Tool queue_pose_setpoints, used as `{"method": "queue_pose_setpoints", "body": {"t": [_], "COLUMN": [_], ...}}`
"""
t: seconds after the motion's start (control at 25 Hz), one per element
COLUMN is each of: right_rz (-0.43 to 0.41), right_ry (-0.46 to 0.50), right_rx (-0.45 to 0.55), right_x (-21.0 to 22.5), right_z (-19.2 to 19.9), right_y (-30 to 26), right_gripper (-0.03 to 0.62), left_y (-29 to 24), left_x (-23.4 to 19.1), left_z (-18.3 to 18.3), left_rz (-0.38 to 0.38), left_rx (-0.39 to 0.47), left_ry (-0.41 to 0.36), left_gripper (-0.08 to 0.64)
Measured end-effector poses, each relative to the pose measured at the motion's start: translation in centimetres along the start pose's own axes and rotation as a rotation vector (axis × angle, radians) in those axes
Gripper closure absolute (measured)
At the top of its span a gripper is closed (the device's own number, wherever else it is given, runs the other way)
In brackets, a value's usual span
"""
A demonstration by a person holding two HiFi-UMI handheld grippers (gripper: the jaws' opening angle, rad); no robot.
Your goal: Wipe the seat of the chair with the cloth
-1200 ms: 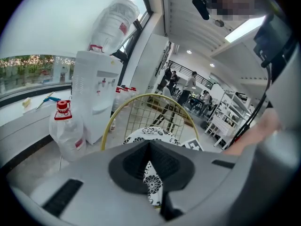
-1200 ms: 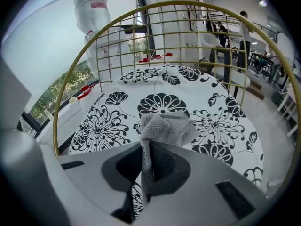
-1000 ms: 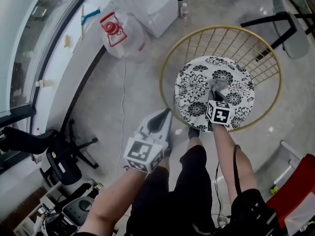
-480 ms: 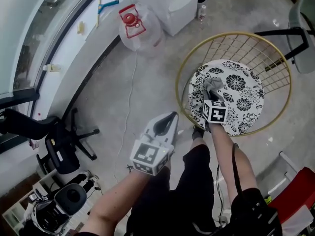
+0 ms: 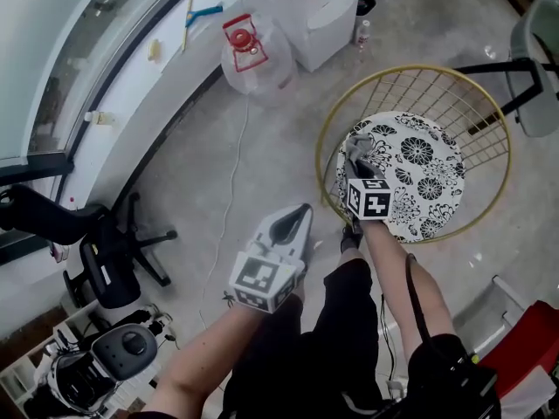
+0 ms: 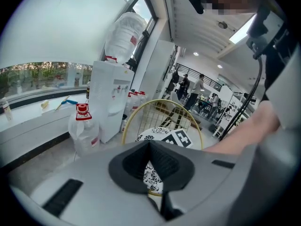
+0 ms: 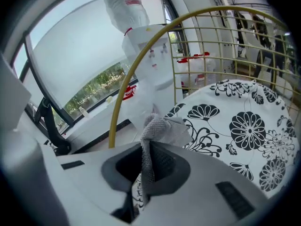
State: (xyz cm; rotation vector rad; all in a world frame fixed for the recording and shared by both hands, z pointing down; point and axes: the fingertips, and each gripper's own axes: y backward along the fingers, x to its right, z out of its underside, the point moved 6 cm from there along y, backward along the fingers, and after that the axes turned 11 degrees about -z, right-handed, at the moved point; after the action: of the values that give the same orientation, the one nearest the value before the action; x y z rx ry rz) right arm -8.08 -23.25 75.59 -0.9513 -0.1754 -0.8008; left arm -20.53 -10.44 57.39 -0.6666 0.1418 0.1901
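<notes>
Two handheld grippers appear over a grey concrete floor (image 5: pixel 192 190). Right gripper (image 5: pixel 353 162), carried on a bare forearm, reaches to the left edge of the round seat cushion printed with black flowers on white (image 5: pixel 419 177), just inside the gold wire basket frame of the chair (image 5: pixel 410 68). Its jaws are clamped on a grey knitted cloth (image 5: pixel 356 145). In the right gripper view the cloth (image 7: pixel 164 128) forms a narrow upright strip pinched between the pads; its long axis runs along the jaws, and its loose, bunched end points forward past the tips, away from the person, over the seat's (image 7: pixel 244 126) left edge beside the gold rim (image 7: pixel 141 65). Whether the bunched end presses on the cushion cannot be told. Right gripper (image 7: pixel 148 166) is tilted down toward the seat. Left gripper (image 5: pixel 294 222) hangs above the floor, well apart from the chair's left side, pointing forward; in its own view the left gripper (image 6: pixel 150 160) has its jaws together with nothing between them. Beyond the chair stand a clear plastic water jug with a red cap (image 5: pixel 253 55) and a white water dispenser (image 5: pixel 323 16).
</notes>
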Motion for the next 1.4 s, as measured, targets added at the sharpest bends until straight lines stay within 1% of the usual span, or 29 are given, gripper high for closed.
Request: {"method": "queue_pose_setpoints", "body": {"t": [0.2,0.32,0.44,0.6,0.68,0.8,0.92,1.04,1.16,1.4], "right_rz": [-0.067,-0.092,-0.119,-0.148,-0.142,-0.123,-0.103,-0.082,-0.063,-0.01], "right_ry": [-0.02,-0.065,-0.124,-0.181,-0.209,-0.263,-0.301,-0.308,-0.323,-0.339], "right_rx": [0.058,0.102,0.125,0.108,0.106,0.108,0.106,0.095,0.089,0.08], "right_x": [-3.5,-4.5,-4.8,-3.9,-3.2,-1.7,-0.2,1.2,2.2,4.3], "right_z": [-1.2,-1.3,-0.4,2.0,3.3,5.0,6.4,7.2,7.9,9.3], "right_y": [2.5,4.0,4.7,4.2,3.9,3.7,3.5,3.2,3.3,4.5], "right_gripper": [0.569,0.569,0.569,0.569,0.569,0.569,0.569,0.569,0.569,0.569], "left_y": [1.1,1.4,1.6,1.1,0.8,0.3,-0.3,-0.9,-1.0,-1.4], "left_x": [1.0,1.7,2.4,2.9,3.0,3.1,3.4,3.8,4.3,5.5], "left_z": [-0.9,-1.3,-1.7,-1.4,-0.9,0.0,1.0,1.2,1.8,2.3], "left_rz": [0.029,0.048,0.073,0.101,0.111,0.112,0.12,0.127,0.136,0.149], "left_rx": [0.006,0.009,0.008,-0.004,-0.016,-0.04,-0.059,-0.063,-0.071,-0.077], "left_ry": [-0.035,-0.048,-0.072,-0.096,-0.105,-0.09,-0.094,-0.089,-0.104,-0.109], "left_gripper": [0.554,0.554,0.554,0.554,0.554,0.554,0.554,0.554,0.554,0.554]}}
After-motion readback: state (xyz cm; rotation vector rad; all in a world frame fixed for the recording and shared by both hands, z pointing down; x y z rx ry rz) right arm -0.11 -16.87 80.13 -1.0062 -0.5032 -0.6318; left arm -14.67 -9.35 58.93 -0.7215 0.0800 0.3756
